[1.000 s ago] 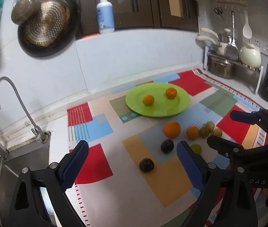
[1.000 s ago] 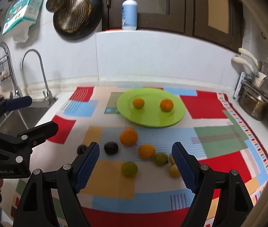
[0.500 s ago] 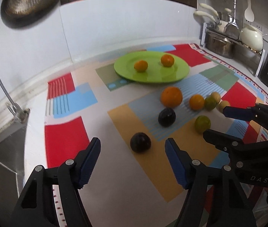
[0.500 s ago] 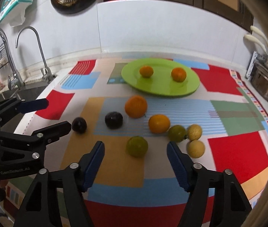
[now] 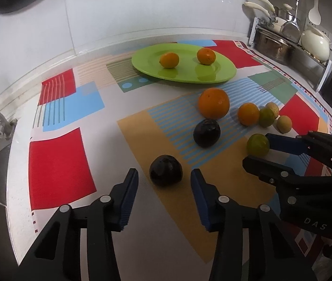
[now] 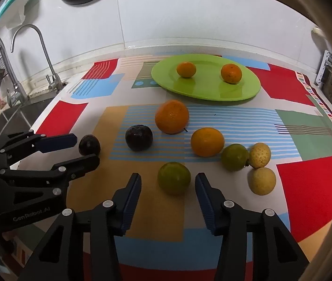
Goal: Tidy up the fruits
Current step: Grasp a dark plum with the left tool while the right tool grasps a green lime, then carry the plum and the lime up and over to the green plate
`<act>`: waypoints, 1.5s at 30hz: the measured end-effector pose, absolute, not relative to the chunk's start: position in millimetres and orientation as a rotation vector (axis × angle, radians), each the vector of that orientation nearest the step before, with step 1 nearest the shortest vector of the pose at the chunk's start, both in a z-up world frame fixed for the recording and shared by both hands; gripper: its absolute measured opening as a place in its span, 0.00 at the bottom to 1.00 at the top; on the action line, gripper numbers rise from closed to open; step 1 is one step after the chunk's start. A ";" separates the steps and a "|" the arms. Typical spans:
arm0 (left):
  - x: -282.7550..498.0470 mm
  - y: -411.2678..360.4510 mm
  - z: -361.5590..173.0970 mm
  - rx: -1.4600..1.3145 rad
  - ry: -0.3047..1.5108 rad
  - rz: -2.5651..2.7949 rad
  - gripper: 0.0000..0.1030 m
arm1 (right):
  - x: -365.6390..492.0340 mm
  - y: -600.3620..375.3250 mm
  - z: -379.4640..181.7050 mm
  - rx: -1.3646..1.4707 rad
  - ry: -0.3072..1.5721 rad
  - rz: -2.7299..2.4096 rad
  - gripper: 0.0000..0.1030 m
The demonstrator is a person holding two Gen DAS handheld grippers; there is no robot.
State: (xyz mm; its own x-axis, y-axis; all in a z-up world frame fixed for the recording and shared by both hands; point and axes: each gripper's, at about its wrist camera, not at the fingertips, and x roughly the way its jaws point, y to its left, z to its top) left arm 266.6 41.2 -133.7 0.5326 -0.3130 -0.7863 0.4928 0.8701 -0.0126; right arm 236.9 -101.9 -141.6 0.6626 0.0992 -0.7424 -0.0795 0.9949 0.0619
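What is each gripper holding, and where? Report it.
Nothing yet. The left gripper is closing around the dark fruit, the right gripper around the green citrus; neither's pads touch.

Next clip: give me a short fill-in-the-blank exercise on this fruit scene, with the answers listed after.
1. The green plate holds ____ orange fruits.
2. The left gripper is closing around a ____ fruit.
3. The right gripper is closing around a ____ fruit.
4. The largest orange lies on the ____, not on the plate.

Answers: two; dark; green; mat
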 end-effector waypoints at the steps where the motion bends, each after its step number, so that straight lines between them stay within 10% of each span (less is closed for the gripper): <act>1: 267.0 40.3 -134.3 0.223 0.889 -0.488 0.41 | 237.7 -102.1 -142.4 0.027 0.844 0.104 0.45; 12: 270.5 35.8 -136.3 0.226 0.892 -0.488 0.31 | 243.5 -101.4 -146.0 0.012 0.864 0.102 0.30; 45: 235.3 25.7 -72.3 0.186 0.773 -0.428 0.28 | 219.9 -108.2 -96.5 -0.005 0.750 0.182 0.30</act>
State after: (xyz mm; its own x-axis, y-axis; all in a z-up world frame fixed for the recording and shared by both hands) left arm 235.3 25.7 -72.3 0.6354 -0.3054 -0.7092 0.4393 0.8983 0.0068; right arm 219.9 -108.2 -96.5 0.7170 0.1628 -0.6778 -0.1661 0.9842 0.0608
